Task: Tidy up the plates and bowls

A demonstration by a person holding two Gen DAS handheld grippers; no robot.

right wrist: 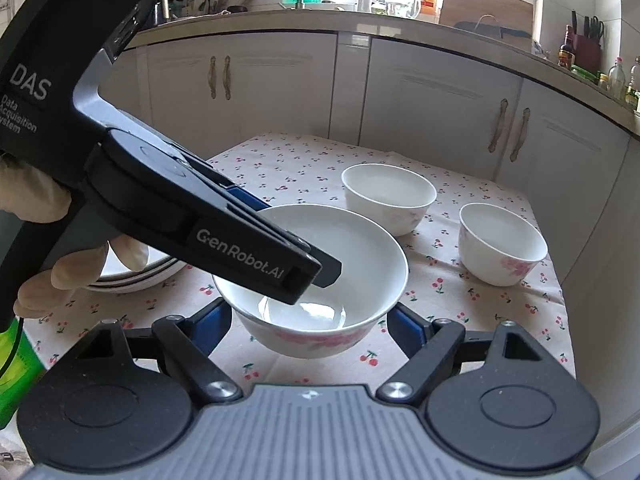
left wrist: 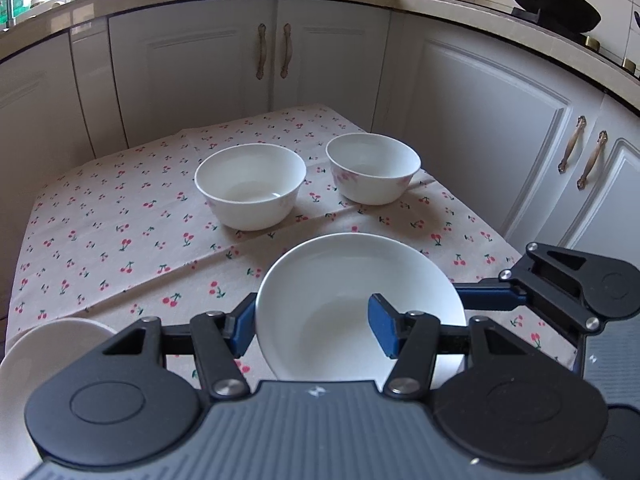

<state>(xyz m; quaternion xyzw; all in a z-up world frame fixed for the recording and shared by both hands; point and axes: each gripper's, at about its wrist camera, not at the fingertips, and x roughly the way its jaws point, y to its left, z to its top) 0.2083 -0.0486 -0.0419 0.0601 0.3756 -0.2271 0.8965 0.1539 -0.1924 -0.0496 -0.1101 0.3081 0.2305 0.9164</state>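
White bowl, left tool clamped on its rim, right tool straddling it, grip unclear

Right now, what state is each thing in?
held bowl: upright, empty, gripped.
left gripper: shut on held bowl's rim.
right gripper: pads against held bowl's sides.
left far bowl: upright, empty.
right far bowl: upright, empty.
plate stack: stacked.
cabinet doors: closed.

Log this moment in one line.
left gripper: astride bowl rim | right gripper: clasping bowl sides | untouched: far bowl, rightmost bowl, plate stack
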